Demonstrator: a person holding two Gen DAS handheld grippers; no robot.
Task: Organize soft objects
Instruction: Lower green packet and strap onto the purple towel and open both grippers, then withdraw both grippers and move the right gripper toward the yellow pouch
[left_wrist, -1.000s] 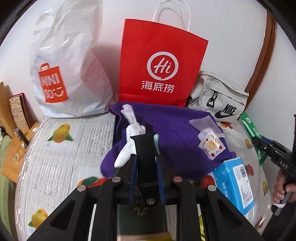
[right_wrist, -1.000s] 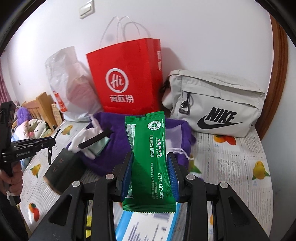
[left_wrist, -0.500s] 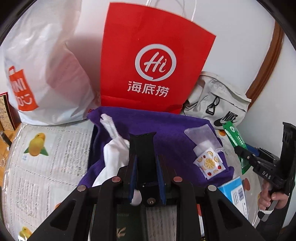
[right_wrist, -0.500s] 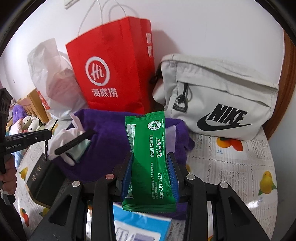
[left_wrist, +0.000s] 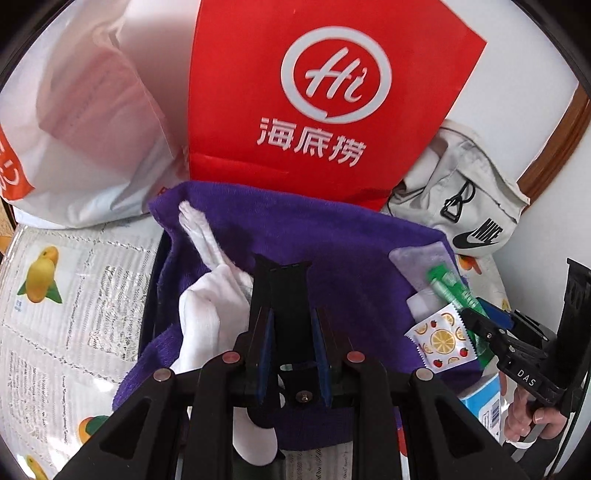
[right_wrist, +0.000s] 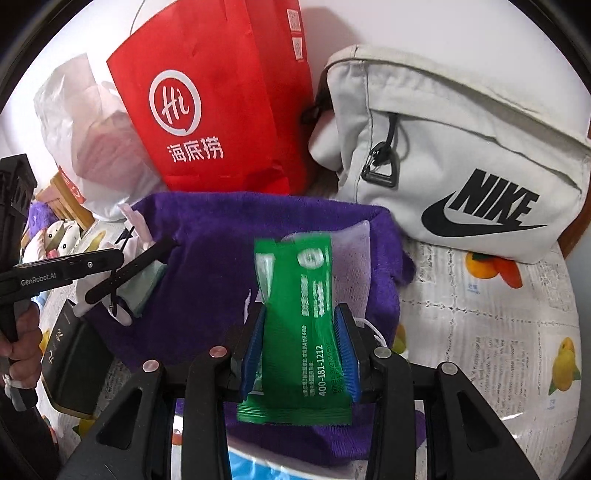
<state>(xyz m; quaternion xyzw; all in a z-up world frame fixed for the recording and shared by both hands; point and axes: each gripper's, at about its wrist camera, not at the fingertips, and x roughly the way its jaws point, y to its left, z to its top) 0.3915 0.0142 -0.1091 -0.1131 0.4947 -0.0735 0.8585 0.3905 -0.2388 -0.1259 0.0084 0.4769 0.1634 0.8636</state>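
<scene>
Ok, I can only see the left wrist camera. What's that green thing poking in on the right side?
Observer: A green plastic sachet with white print and a phone number, sitting between the blue pads of the right gripper.
Operator: And what is my left gripper holding? It just looks black.
Observer: From the right wrist camera it seems to be a flat dark box with gold characters on its face.
Operator: Is anything past the white plastic bag?
Observer: Yes, what look like plush toys, pale with dark dot eyes.
</scene>
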